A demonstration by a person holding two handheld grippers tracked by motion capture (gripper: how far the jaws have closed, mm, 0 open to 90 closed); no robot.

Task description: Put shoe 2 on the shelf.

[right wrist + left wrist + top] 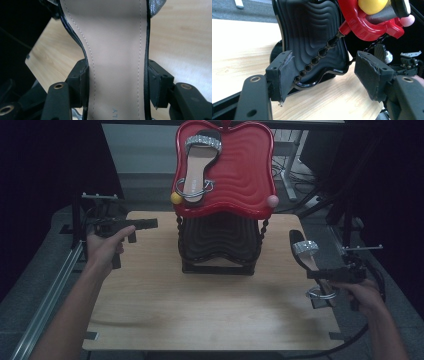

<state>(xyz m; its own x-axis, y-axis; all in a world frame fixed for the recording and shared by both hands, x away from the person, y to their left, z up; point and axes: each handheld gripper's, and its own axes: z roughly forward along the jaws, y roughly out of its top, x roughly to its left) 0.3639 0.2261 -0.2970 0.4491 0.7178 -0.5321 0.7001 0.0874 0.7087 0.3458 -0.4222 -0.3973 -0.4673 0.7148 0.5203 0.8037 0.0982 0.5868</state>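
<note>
The work in hand looks like pairing two sandals on a two-tier stand. One sandal (198, 165) already lies on the red upper tray (245, 170), toward its ten o'clock side, toe strap up and ankle ring at the lower rim. The second sandal (306, 255) is at the table's (200, 310) four o'clock edge, gripped across the waist of its sole by the right gripper (312, 275). In the right gripper view the two pads press against the sandal's black edges, with the beige insole (117, 62) between them — a firm pinch, not a loose cradle.

The left gripper (152, 223) hangs at about ten o'clock over the table, jaws apart with nothing between them; its own view looks through the gap at the black lower tray (312, 37) and a beaded post (322, 53) of the stand.

As a judgement, the sandal should be light and fairly stiff through the sole, so a grip at the narrow waist carries it well. The glossy black edge may be slippery, and the long toe end could make it swing or twist in the pads. The glittery toe strap (305, 248) and metal ankle ring (320, 294) are poor places to hold — soft, loose or easily scuffed.

Blue print at the heel of the insole reads something like "ATT", cut off by the frame; the brand cannot be made out.
</note>
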